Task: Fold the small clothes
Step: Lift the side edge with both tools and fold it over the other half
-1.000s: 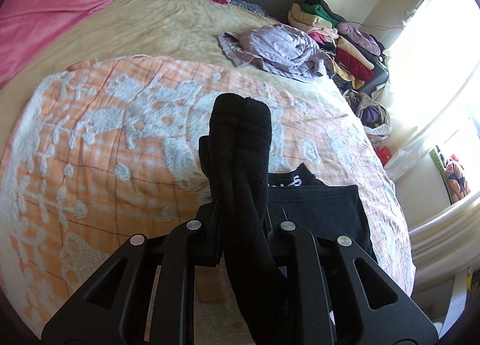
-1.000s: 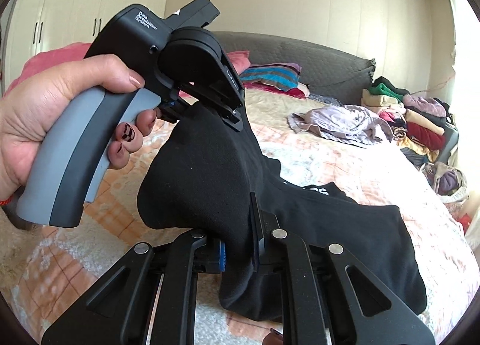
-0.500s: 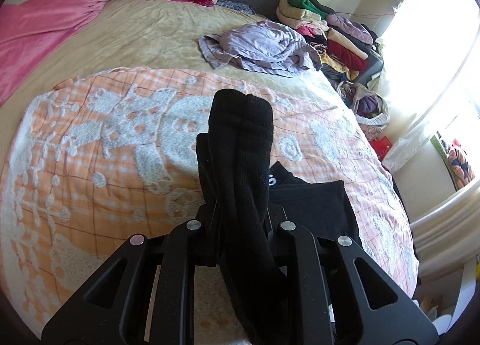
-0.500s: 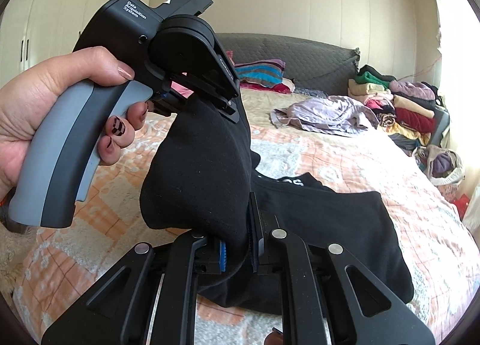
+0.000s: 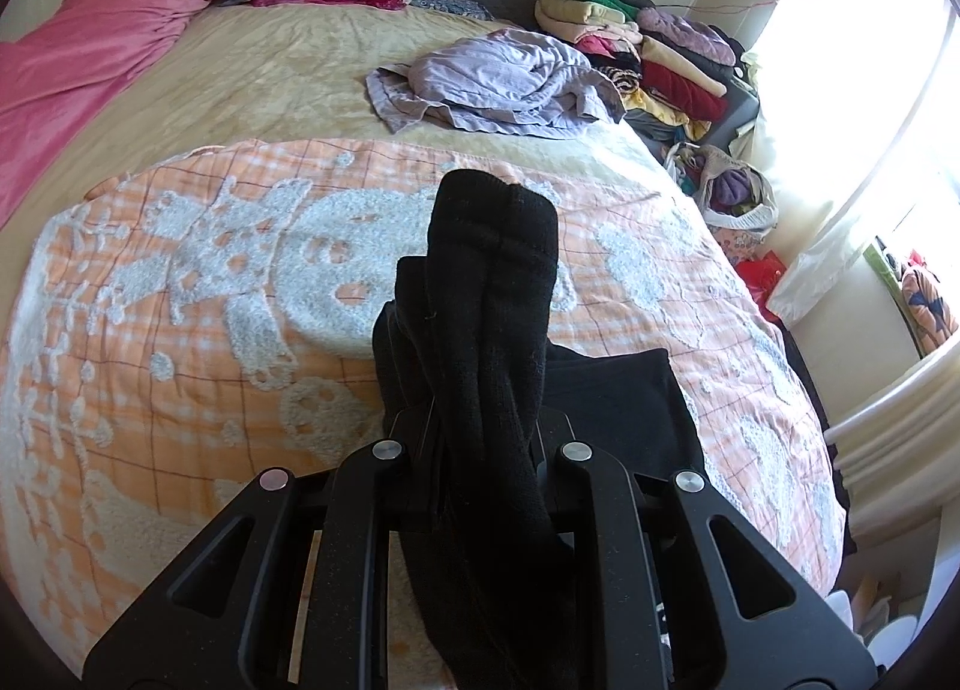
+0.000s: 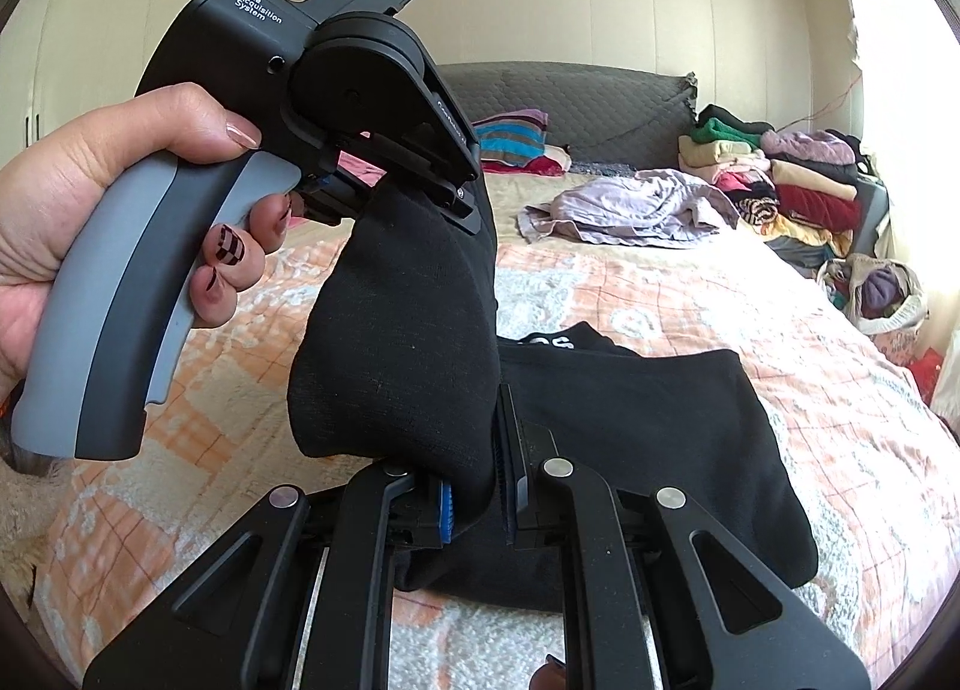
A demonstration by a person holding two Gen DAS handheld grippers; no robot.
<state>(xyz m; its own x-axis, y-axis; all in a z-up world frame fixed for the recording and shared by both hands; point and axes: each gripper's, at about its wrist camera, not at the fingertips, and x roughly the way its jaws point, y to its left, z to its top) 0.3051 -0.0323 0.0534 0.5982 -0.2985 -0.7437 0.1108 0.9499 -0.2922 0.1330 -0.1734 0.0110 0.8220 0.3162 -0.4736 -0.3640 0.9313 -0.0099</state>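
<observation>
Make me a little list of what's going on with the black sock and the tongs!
held thing: black knitted sock
left tongs: shut on the sock
right tongs: shut on the sock
sock position: lifted above the bed
underneath: folded black cloth garment
surface: orange checked quilt with white tufted patterns
farther back: crumpled lilac garment

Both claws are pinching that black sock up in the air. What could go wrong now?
The black sock hangs between the left gripper and right gripper; if either lets go early, it may drop crooked. It could also land on the folded black garment right under it and muss it.
</observation>
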